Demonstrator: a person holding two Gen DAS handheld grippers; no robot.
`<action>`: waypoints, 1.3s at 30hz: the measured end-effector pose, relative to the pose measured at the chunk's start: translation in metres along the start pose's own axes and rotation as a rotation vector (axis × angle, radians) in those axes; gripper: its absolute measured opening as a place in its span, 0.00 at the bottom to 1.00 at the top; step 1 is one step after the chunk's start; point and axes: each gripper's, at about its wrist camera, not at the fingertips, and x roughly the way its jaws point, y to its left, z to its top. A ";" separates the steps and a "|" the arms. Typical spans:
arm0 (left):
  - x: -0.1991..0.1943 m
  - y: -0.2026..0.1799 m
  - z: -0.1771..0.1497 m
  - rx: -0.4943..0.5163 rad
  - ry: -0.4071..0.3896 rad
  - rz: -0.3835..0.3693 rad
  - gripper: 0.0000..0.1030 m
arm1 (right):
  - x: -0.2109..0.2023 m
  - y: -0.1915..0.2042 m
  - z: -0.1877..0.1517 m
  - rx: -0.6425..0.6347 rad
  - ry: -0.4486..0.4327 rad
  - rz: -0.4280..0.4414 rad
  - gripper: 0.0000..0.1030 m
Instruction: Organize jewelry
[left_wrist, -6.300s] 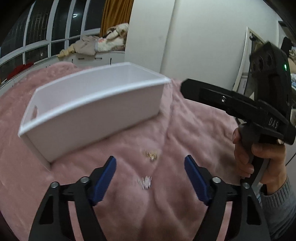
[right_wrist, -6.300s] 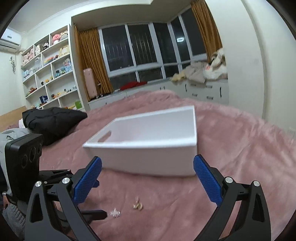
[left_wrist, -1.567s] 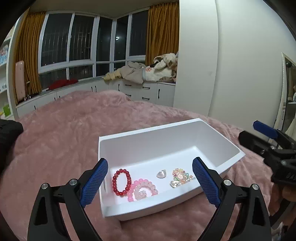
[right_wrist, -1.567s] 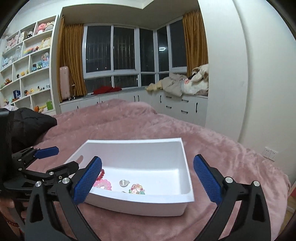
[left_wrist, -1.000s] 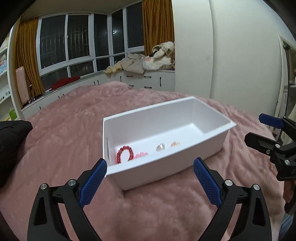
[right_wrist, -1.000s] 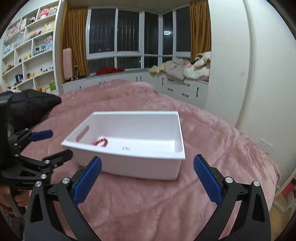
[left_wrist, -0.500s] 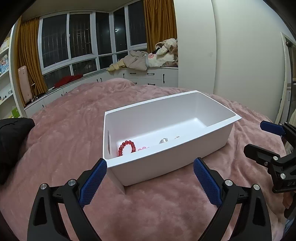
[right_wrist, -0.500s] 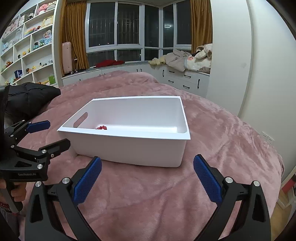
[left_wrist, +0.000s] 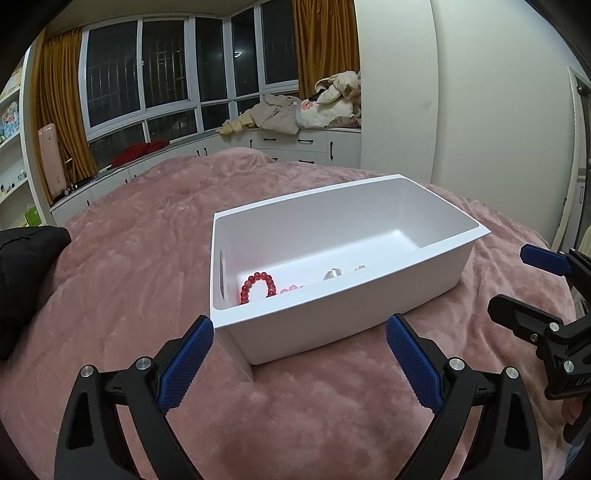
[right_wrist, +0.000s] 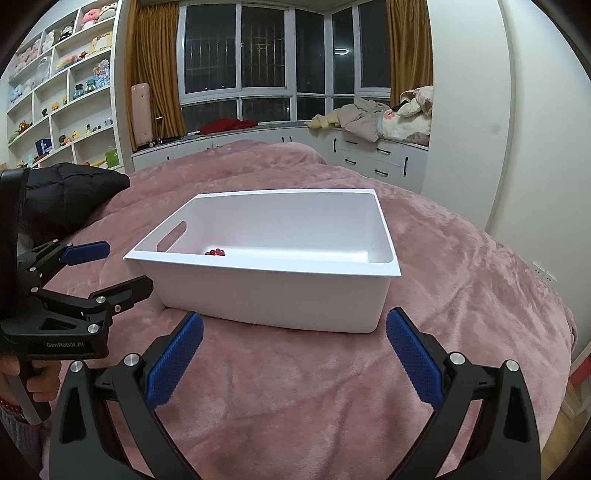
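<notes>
Two tools spread wide, empty: left tool (left_wrist: 297, 363), right tool (right_wrist: 293, 360). White bin (left_wrist: 369, 317) mid-frame on pink bed (left_wrist: 140, 236); red bead bracelet (left_wrist: 258, 286) inside, bin's left end.

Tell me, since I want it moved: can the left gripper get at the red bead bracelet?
Probably yes. The left gripper is open, the white bin has no lid, and the red bead bracelet lies uncovered behind its near wall.

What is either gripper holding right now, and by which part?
Nothing. The left gripper and right gripper are both open and empty, short of the bin.
</notes>
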 end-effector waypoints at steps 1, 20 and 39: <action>0.000 0.000 0.000 -0.002 -0.001 0.002 0.93 | 0.000 0.000 0.000 0.003 0.000 0.001 0.95; 0.001 -0.001 -0.002 0.002 0.020 -0.001 0.93 | -0.001 0.002 0.000 0.007 -0.001 -0.004 0.95; 0.004 0.000 -0.007 0.009 0.027 0.003 0.93 | 0.001 0.000 -0.002 0.016 0.006 -0.005 0.95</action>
